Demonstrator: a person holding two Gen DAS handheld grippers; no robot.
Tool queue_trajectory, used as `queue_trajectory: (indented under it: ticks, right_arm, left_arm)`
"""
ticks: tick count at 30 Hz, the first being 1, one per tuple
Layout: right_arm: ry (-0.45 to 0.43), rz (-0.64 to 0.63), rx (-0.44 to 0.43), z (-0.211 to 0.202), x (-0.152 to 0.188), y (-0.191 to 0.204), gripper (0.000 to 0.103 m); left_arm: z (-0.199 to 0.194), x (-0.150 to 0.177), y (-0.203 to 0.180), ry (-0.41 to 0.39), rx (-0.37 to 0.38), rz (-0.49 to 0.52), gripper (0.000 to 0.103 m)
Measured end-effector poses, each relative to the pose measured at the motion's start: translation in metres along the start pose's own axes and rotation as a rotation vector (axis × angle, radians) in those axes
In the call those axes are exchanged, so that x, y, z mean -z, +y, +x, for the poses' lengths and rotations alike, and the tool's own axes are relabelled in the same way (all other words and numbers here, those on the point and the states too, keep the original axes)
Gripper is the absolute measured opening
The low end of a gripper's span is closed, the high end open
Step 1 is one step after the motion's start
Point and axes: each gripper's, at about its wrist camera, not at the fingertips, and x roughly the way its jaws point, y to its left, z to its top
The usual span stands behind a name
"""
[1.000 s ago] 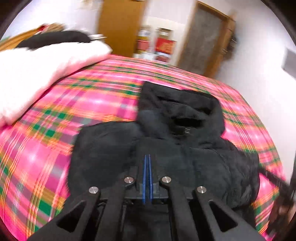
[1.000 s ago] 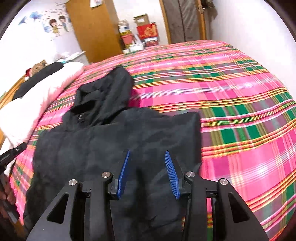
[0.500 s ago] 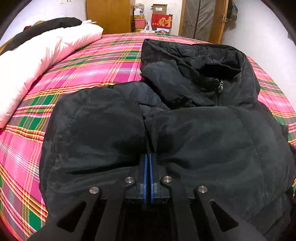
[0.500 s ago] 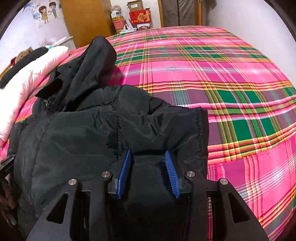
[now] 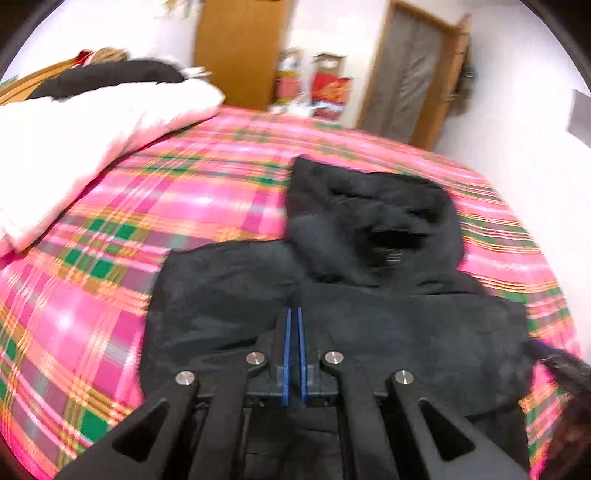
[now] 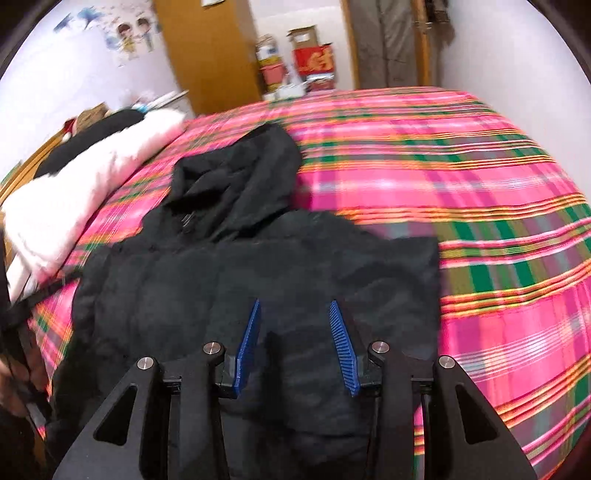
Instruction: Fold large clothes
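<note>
- Here, the black hooded jacket [image 5: 332, 306] lies flat on the plaid bed [image 5: 110, 295], hood toward twelve o'clock.
- Left tongs [image 5: 294, 314] are closed tight, nothing visibly between the blue pads.
- Right tongs [image 6: 294, 306] stand partly open above the jacket, gripping nothing.
- A white pillow [image 6: 74, 199] lies at ten o'clock.

a home bedroom: a wide bed under a pink, green and orange plaid cover [image 6: 461, 177], a white duvet [image 5: 85, 129] bunched along one side, a wooden wardrobe [image 6: 207, 48] against the wall, cartoon stickers [image 6: 129, 35] stuck above it, and what look like boxes and red packages [image 6: 310, 61], blurred, stacked by a doorway [image 5: 410, 77].
</note>
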Motion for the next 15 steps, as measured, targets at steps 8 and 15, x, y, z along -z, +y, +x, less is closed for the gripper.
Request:
queue_trajectory:
  ticks: [8,15]
  right_arm:
    - [0.082,0.002,0.012,0.038,0.013,0.004,0.04]
    - [0.089,0.004,0.005,0.025,0.007,0.006,0.041]
  left_arm:
    - [0.062,0.029,-0.026,0.158,0.022,0.107,0.005]
    - [0.052,0.027,-0.031,0.171,0.007,0.113,0.005]
